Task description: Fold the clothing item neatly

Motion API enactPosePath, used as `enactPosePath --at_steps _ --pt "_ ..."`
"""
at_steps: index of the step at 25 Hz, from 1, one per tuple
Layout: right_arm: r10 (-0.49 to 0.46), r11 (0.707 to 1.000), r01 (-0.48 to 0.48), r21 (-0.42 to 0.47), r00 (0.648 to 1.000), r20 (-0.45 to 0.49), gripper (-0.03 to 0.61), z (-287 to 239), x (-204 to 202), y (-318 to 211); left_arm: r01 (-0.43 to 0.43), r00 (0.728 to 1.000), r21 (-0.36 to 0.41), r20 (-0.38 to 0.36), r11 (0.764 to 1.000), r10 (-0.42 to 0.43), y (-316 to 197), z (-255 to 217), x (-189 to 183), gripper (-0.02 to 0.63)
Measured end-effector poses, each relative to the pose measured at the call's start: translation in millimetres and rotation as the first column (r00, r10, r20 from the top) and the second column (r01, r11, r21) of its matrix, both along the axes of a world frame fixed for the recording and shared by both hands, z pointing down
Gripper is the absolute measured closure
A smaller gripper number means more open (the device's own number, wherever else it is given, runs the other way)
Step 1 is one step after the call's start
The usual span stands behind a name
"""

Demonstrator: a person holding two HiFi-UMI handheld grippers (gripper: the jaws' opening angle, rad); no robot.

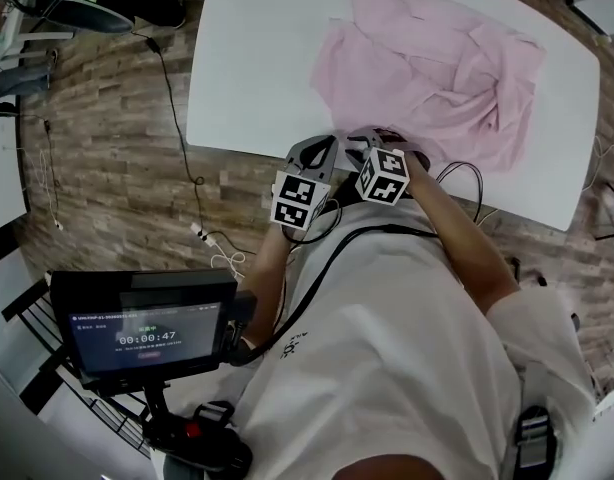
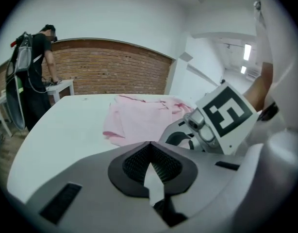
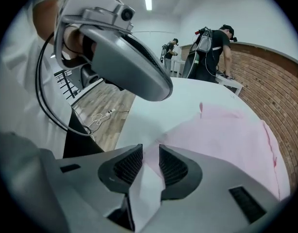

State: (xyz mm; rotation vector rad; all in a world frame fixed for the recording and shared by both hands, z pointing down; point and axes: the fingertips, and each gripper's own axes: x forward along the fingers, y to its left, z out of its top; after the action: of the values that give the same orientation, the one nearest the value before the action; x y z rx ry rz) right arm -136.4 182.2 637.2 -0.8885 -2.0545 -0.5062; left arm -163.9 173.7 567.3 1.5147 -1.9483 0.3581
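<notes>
The right gripper has its jaws partly apart, and they grasp a fold of the pink garment: the cloth fills the gap between the pads and runs on behind them. The left gripper has its jaws clenched, tip against tip. A pale strip lies in the hollow behind its pads, and I cannot tell what it is.

In the left gripper view the garment lies further away, at the middle of the white table, and the right gripper's marker cube stands at the right. Only the head view shows the two grippers side by side at the near table edge, at the lower border of the crumpled garment. It alone also shows a monitor at the lower left
</notes>
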Motion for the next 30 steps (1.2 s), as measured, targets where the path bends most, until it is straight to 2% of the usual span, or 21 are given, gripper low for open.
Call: enactPosePath --at_steps 2,3,5,7,9,12,15,18,20,22,26,30 --pt "0.016 1.0 -0.016 -0.008 1.0 -0.019 0.478 13.6 -4.9 2.6 -0.057 0.998 -0.026 0.017 0.998 0.058 0.2 13.5 2.2 0.611" --pt "0.02 1.0 -0.021 -0.017 0.999 -0.028 0.506 19.3 -6.9 5.0 -0.064 0.998 -0.033 0.014 0.997 0.064 1.9 20.0 1.0 0.611" --pt "0.025 0.999 -0.026 -0.024 0.999 -0.04 0.549 24.8 -8.5 8.8 -0.035 0.999 -0.027 -0.016 0.999 0.034 6.8 27.8 -3.8 0.611" --pt "0.029 0.999 -0.031 -0.038 0.999 -0.041 0.554 17.5 -7.6 7.0 0.005 0.999 -0.015 -0.042 1.0 -0.005 8.2 24.7 -8.1 0.612" --pt "0.043 0.996 -0.045 -0.079 0.999 -0.022 0.555 -10.2 -9.0 -1.5 0.012 0.999 -0.008 -0.033 1.0 -0.012 2.8 11.8 -12.0 0.611" --pt "0.11 0.985 -0.101 -0.14 0.992 0.058 0.555 -75.4 -21.2 -26.2 0.022 1.0 0.031 -0.003 0.999 -0.022 -6.4 -15.2 -23.2 0.611" --pt "0.253 0.958 -0.223 -0.178 0.952 0.174 0.555 -138.3 -44.4 -87.7 0.032 0.999 0.087 0.031 0.996 -0.035 -17.6 -36.0 -37.6 0.611" --pt "0.4 0.913 -0.353 -0.203 0.869 0.29 0.554 -177.8 -85.2 -179.7 0.016 0.997 0.106 0.067 0.994 -0.023 -39.1 -42.8 -52.7 0.611" --pt "0.425 0.905 -0.399 -0.148 0.831 0.357 0.554 -182.8 -114.1 -241.2 0.003 0.997 0.099 0.073 0.995 -0.01 -56.5 -40.3 -56.0 0.611" --pt "0.416 0.903 -0.423 -0.073 0.823 0.387 0.554 -170.0 -140.4 -292.9 0.002 0.998 0.09 0.07 0.996 -0.008 -71.9 -37.4 -57.7 0.611" --pt "0.395 0.902 -0.431 0.026 0.849 0.35 0.554 -116.3 -181.3 -358.8 0.009 0.998 0.068 0.062 0.998 -0.013 -93.3 -35.0 -61.3 0.611" --pt "0.381 0.903 -0.42 0.089 0.88 0.283 0.554 -56.0 -204.1 -389.7 0.015 0.997 0.051 0.069 0.999 -0.018 -108.8 -38.3 -65.4 0.611"
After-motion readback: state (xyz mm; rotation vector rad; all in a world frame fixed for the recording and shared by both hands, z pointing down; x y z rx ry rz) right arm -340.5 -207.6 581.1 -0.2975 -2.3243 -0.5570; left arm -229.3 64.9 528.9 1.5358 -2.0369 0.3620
